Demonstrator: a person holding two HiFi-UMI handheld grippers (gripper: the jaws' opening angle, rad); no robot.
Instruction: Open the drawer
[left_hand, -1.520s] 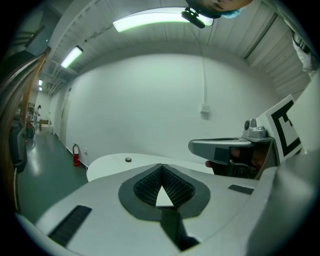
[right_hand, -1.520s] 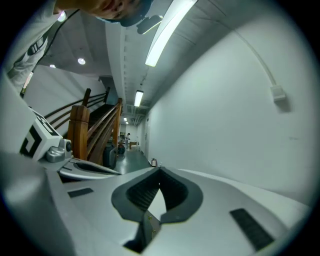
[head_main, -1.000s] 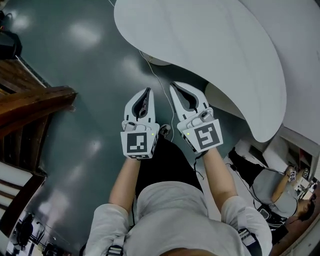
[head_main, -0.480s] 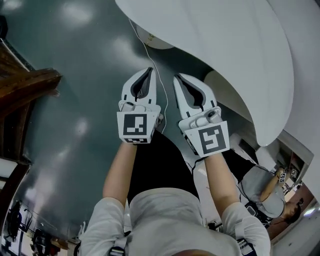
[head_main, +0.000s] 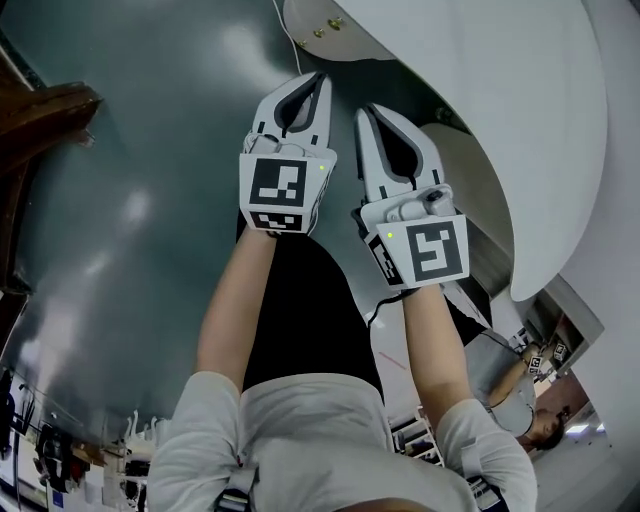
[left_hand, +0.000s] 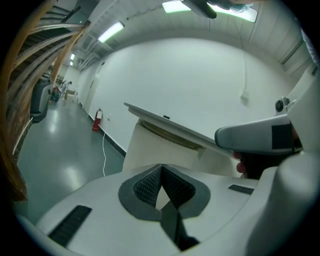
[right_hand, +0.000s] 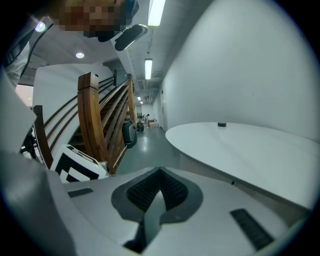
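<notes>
Floor (head_main: 140, 150) glossy; tabletop (head_main: 480, 70) smooth matt white; stair rail (right_hand: 89, 120) varnished wood.

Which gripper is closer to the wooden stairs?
Left. The left gripper is on the side toward the stairs, with floor between them. The right gripper is farther, beyond the left one and by the table.

No words, numbers or brand names can be read anywhere I look. The only printed marks are black-and-white square patterns: one on the left marker cube (head_main: 278, 190) of my left hand-held gripper (head_main: 320, 78), one on the right marker cube (head_main: 432, 250) of my right hand-held gripper (head_main: 362, 110). They are codes, not letters.
</notes>
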